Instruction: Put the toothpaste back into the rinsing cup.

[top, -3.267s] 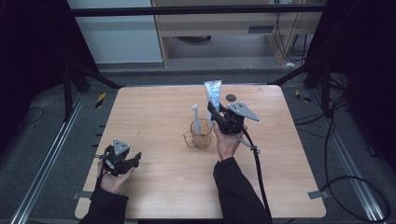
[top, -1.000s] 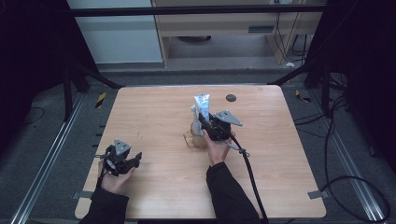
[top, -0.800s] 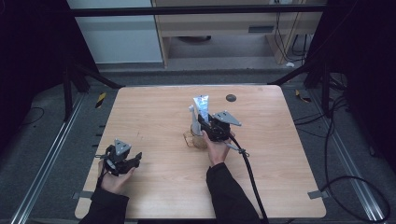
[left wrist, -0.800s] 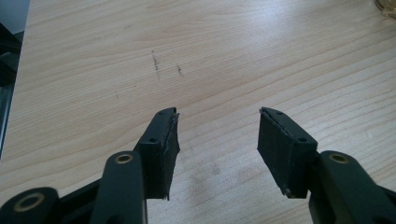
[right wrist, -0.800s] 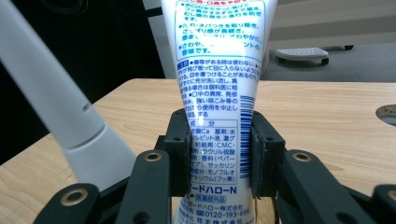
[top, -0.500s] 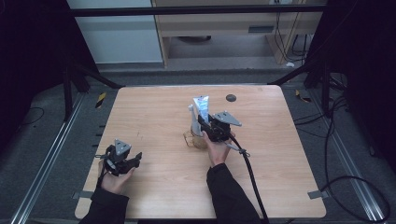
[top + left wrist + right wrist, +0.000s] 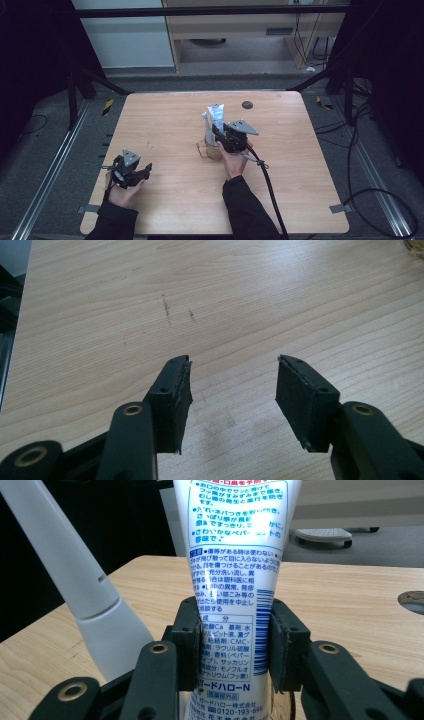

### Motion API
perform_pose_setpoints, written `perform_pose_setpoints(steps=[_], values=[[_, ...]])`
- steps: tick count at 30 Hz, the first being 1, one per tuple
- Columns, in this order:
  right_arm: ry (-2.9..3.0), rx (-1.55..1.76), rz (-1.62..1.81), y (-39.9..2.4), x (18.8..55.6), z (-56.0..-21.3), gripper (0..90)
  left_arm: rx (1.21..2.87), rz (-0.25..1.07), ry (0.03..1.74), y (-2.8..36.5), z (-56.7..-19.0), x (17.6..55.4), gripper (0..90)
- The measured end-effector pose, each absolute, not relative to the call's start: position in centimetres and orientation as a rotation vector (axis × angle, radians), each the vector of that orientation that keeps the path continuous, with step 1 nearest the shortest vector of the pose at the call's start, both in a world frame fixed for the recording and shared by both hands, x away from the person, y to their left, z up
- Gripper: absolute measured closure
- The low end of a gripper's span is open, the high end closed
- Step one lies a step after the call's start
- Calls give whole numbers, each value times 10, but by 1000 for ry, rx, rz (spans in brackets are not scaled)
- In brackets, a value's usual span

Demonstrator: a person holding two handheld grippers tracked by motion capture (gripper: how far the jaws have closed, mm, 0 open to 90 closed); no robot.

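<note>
Near the table's middle, your right gripper (image 7: 220,131) has its jaws on either side of the upright toothpaste tube (image 7: 235,580), standing in a clear glass cup (image 7: 209,150) beside a white toothbrush handle (image 7: 75,585); they have just been opening, though the pads look to touch it. Your left gripper (image 7: 232,390) hovers spread and empty near the front left edge, over bare, smooth wood grain (image 7: 240,305).

Pale wood-grain table (image 7: 250,300), matt, smooth, lightly scuffed with dark marks. Glossy white plastic tube (image 7: 235,580), printed in blue and green. Smooth, satin white plastic toothbrush handle (image 7: 75,580). Clear, shiny glass-like cup (image 7: 211,150). Matt black plastic jaws with rough rubbery pads (image 7: 176,400), brass-coloured rivets.
</note>
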State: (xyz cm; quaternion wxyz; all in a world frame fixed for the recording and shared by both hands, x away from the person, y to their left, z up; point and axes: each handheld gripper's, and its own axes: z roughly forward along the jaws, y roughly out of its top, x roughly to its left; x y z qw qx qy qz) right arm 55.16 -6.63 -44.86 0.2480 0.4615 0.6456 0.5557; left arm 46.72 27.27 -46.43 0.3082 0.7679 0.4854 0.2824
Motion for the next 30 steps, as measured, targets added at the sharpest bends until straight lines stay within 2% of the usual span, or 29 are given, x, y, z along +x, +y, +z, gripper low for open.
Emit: perform_pose_setpoints(steps=[5,18,26,29,30], values=[[1786,1256,1501,-67,550,-449,594,2032,746,1281,272,-465,467,473],[1830,1248,1455,-72,544,-450,586,2030,747,1284,273,-464,467,473],[1844,1226,1431,-72,541,-449,529,2029,747,1284,273,-464,467,473],[1828,1229,1435,-74,540,-446,453,2030,746,1283,273,-464,467,473],[1825,1234,1438,-75,539,-445,500,2032,746,1282,273,-464,467,473]])
